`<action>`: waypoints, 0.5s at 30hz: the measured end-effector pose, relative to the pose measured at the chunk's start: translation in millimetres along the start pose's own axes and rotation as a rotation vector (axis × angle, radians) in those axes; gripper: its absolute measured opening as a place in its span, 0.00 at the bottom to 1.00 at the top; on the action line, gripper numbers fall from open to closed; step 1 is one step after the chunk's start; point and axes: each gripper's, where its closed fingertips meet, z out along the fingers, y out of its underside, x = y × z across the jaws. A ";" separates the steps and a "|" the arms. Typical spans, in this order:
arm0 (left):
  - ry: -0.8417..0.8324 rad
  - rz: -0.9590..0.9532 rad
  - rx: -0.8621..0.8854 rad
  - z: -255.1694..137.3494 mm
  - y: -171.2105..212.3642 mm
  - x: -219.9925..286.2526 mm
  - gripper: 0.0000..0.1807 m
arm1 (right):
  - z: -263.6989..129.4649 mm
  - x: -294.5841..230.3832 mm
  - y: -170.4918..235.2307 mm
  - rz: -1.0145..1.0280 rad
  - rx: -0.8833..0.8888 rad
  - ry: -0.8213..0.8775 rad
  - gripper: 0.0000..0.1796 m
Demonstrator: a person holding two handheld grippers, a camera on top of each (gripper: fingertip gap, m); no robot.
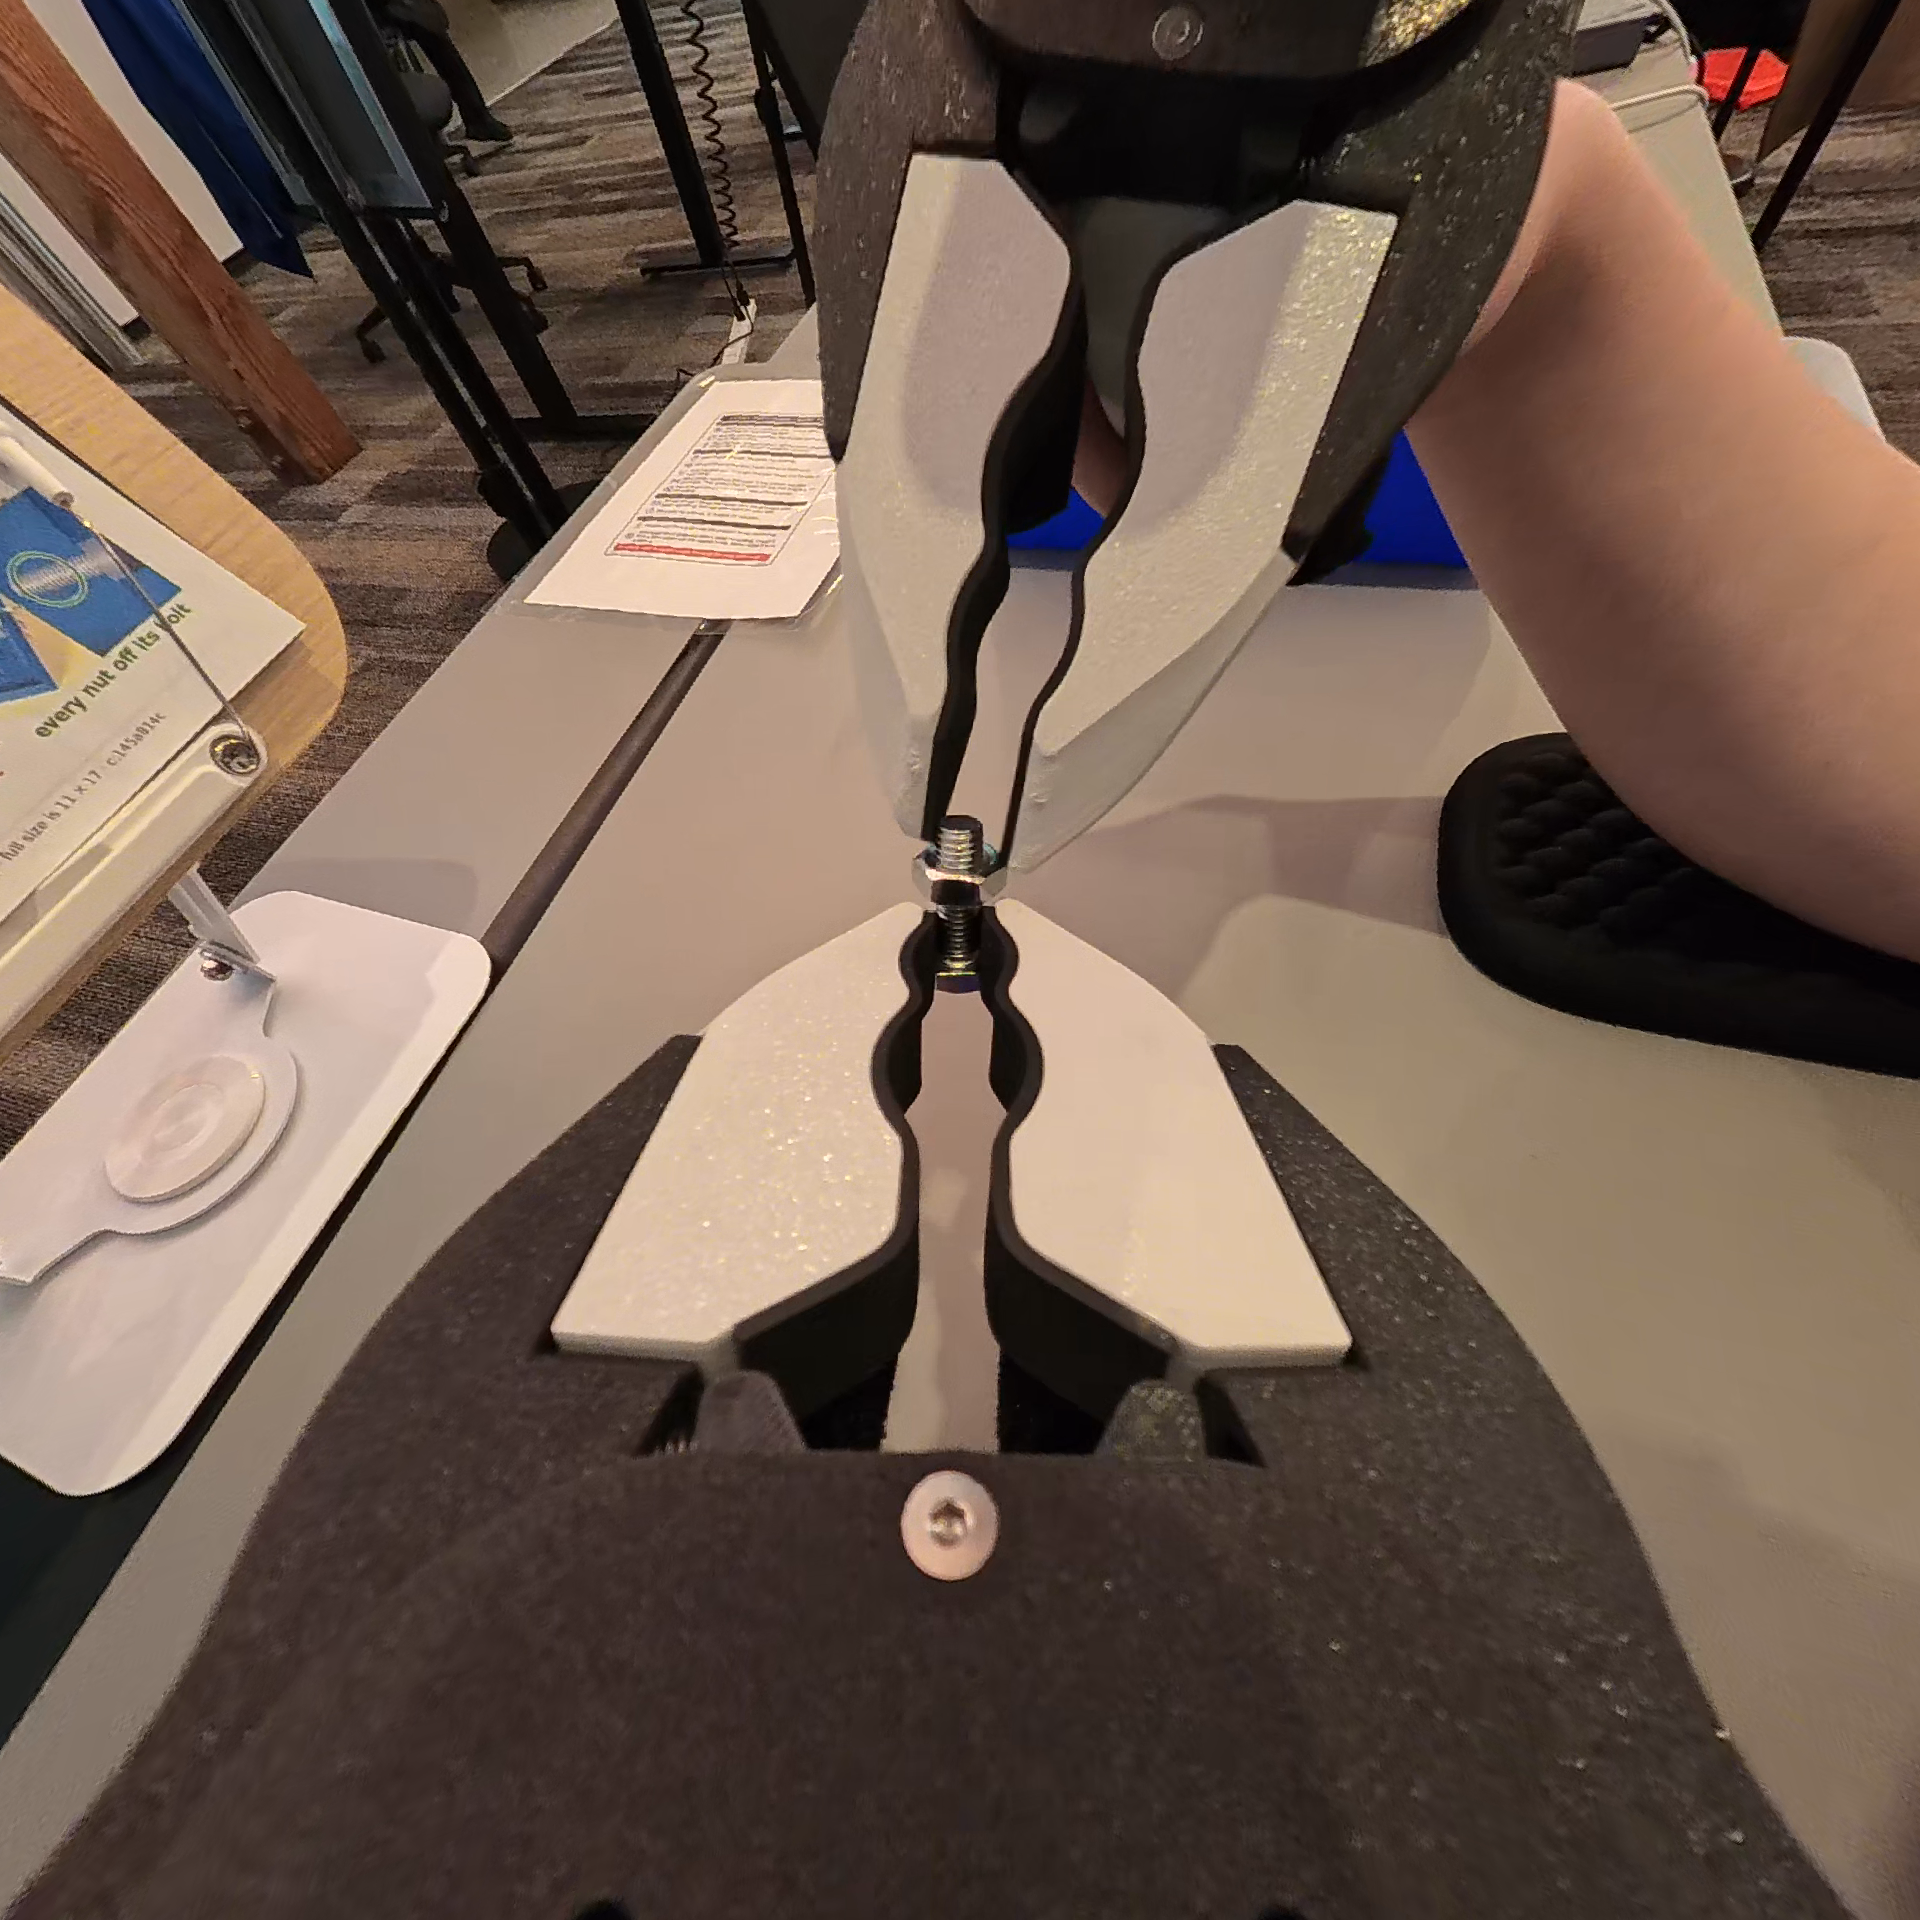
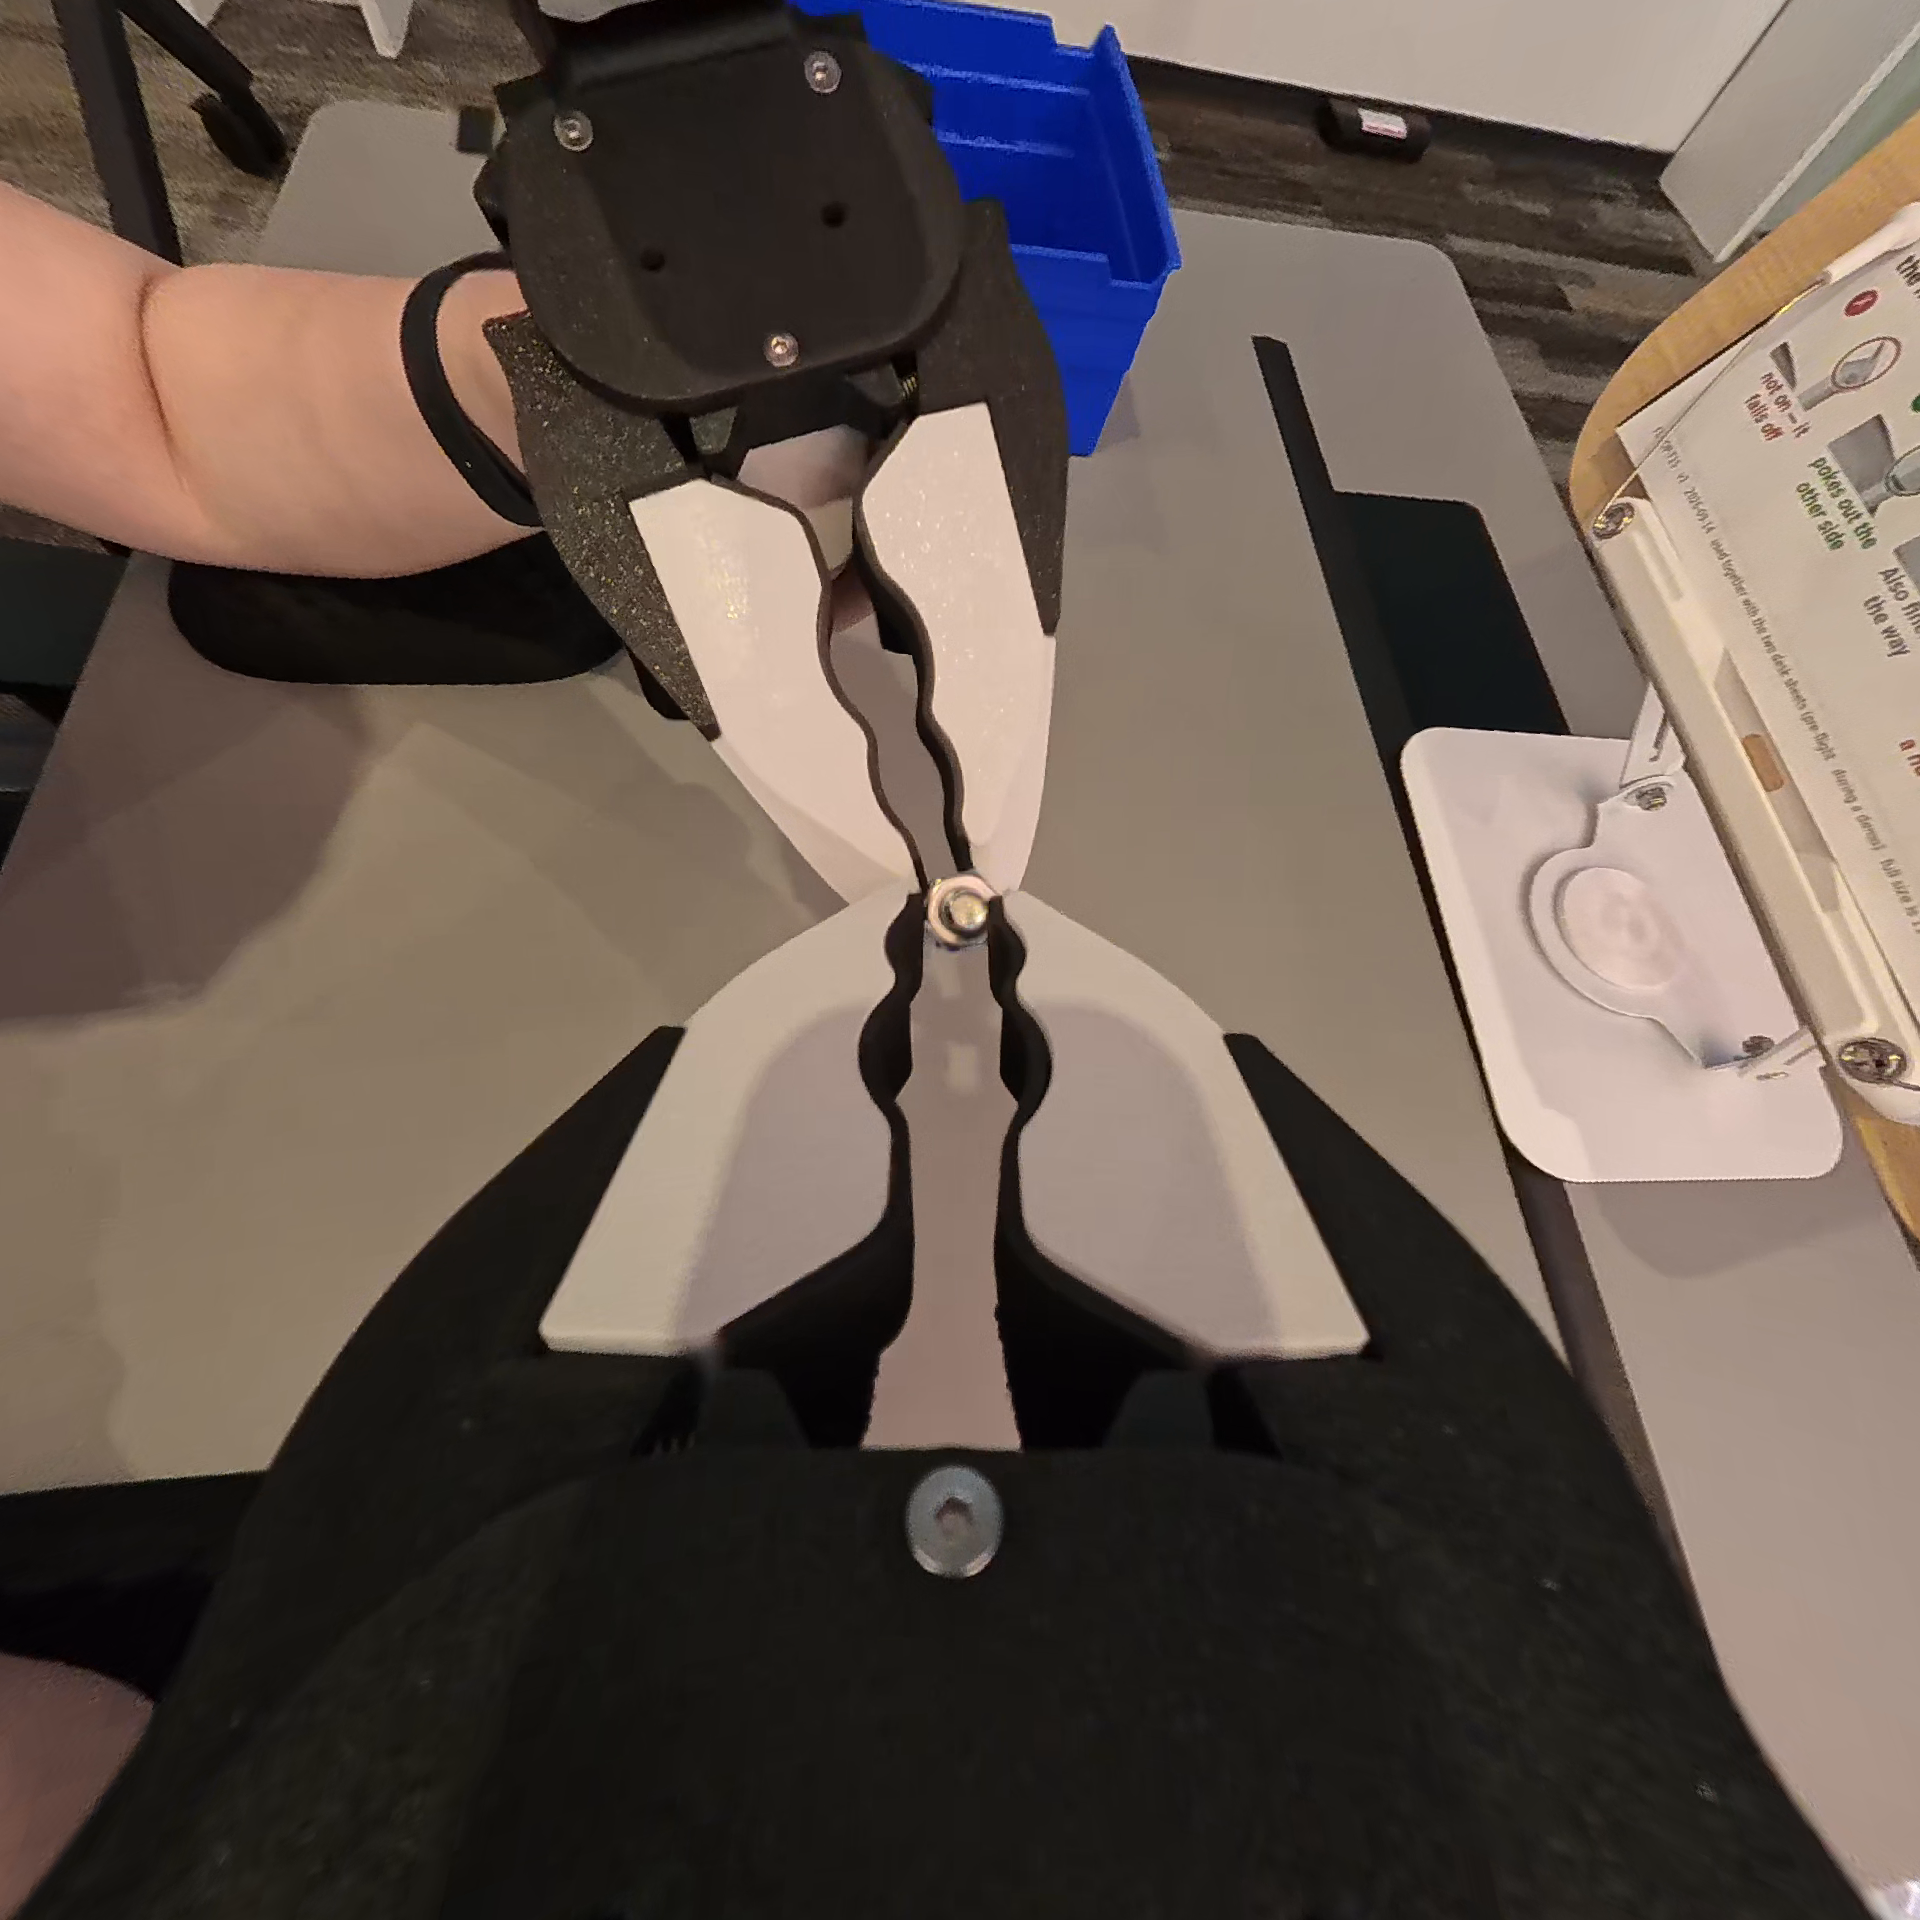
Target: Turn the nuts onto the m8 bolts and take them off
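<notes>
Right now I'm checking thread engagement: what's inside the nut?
The bolt runs through the nut, its threaded tip showing beyond. The threads inside the nut are covered.

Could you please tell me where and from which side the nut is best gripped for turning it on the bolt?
Grip the nut across two opposite flats, coming in from the bolt's free threaded end, as the right gripper does; the left gripper holds the bolt's head end.

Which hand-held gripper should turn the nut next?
Right, probably: the right hand-held gripper pinches the nut, while the left hand-held gripper clamps the bolt below it.
</notes>
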 end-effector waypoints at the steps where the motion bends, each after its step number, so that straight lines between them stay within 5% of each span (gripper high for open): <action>1: 0.001 0.002 0.001 -0.2 -0.3 0.3 0.04 | -0.2 -0.4 0.2 0.005 0.002 -0.005 0.06; 15: -0.005 0.062 -0.018 -0.1 -0.2 5.3 0.04 | -2.2 -5.4 0.3 0.088 0.033 -0.078 0.05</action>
